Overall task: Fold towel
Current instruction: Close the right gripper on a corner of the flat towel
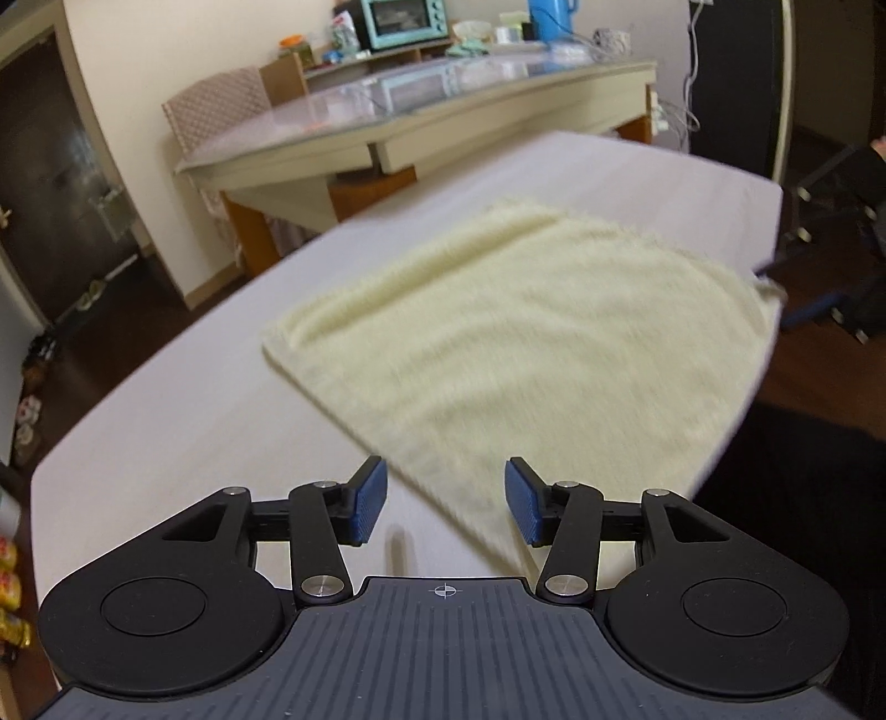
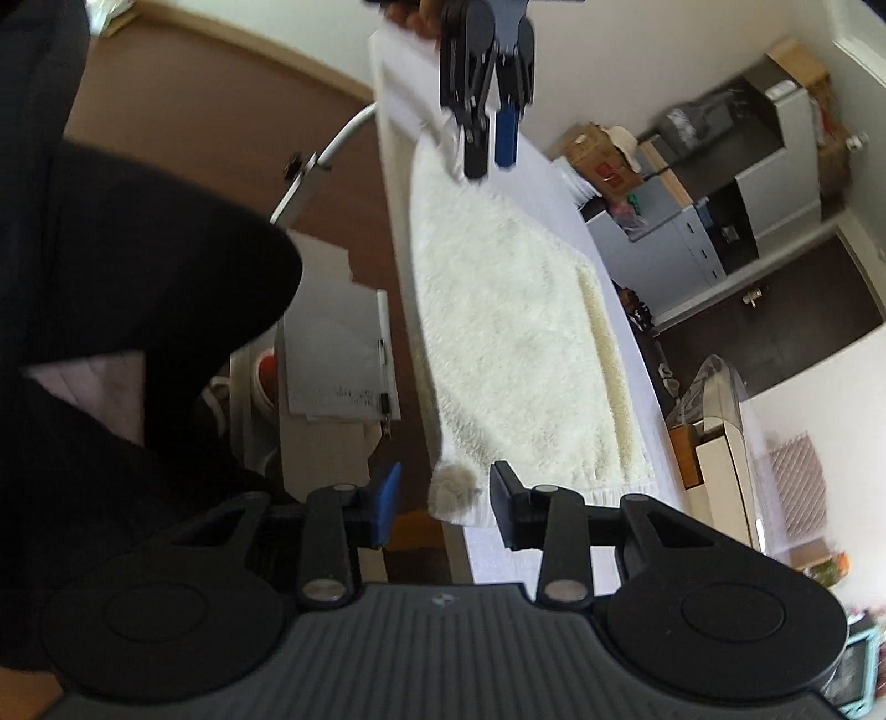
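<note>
Blue-padded fingers (image 1: 370,501) of the left gripper (image 1: 446,501) stand spread apart with nothing between them, hovering just above the near corner of the towel (image 1: 515,354). That towel, pale cream and fluffy, lies spread on the white desk (image 1: 183,443), one side running along the desk's edge and its far corner hanging a little over it. In the right wrist view the right gripper (image 2: 443,504) is likewise released, its fingers wide on either side of a drooping corner of the towel (image 2: 509,332) that spills off the desk (image 2: 554,166) edge; nothing is pinched yet. A raised ridge along the towel's far side in that view suggests a doubled layer, so one fold may already be in place, though the blur makes this uncertain. The left gripper (image 2: 487,144) shows at the towel's opposite end, pointing down at it. By my reading the task is at an early or middle stage: the cloth is flat and squared to the desk, both grippers are posed at the two corners of one side, and what remains is to close on those corners, lift, carry them across and lay the fold. Behind stand a glass-topped table (image 1: 421,105) with a mint oven (image 1: 404,22) and a dark floor (image 1: 138,310).
</note>
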A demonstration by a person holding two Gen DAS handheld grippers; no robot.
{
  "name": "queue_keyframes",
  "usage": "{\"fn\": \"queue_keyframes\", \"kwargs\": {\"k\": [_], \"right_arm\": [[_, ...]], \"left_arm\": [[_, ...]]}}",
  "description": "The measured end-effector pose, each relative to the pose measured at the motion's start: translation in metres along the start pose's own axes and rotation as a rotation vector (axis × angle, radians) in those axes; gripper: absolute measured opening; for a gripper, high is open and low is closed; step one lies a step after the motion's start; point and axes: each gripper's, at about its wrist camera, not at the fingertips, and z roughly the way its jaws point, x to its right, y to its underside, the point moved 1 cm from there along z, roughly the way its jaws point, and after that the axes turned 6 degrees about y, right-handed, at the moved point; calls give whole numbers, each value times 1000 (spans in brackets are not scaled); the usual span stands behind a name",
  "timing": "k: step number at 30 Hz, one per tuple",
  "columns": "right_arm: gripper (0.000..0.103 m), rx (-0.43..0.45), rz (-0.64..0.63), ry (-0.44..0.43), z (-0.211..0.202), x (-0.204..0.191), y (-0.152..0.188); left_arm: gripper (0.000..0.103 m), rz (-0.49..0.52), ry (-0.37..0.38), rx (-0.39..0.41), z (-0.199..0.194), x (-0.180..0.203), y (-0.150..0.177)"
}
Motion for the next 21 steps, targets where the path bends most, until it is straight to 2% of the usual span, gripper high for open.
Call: {"fn": "queue_keyframes", "kwargs": {"k": [3,8,10,12,16,21], "right_arm": [[27,-2,-7,7,3,-5,1],[8,-2,8,24,-2,-8,5],[7,1,8,22,-8,-6,4],[7,5,-3,31,-11,-3,3],[7,8,-41,81,-19,13,-4],[7,31,-137,131,-13,47,-19]], "left_arm": [[51,-3,-14,-12,-8,6,13],[52,-2,-36,2,-20,10,20],[53,-19,-50,38,-25,9,18],[53,-32,-32,57,-26,8,14],[53,32,-17,5,-13,19,14],[52,38,8,-1,-18,23,19]]}}
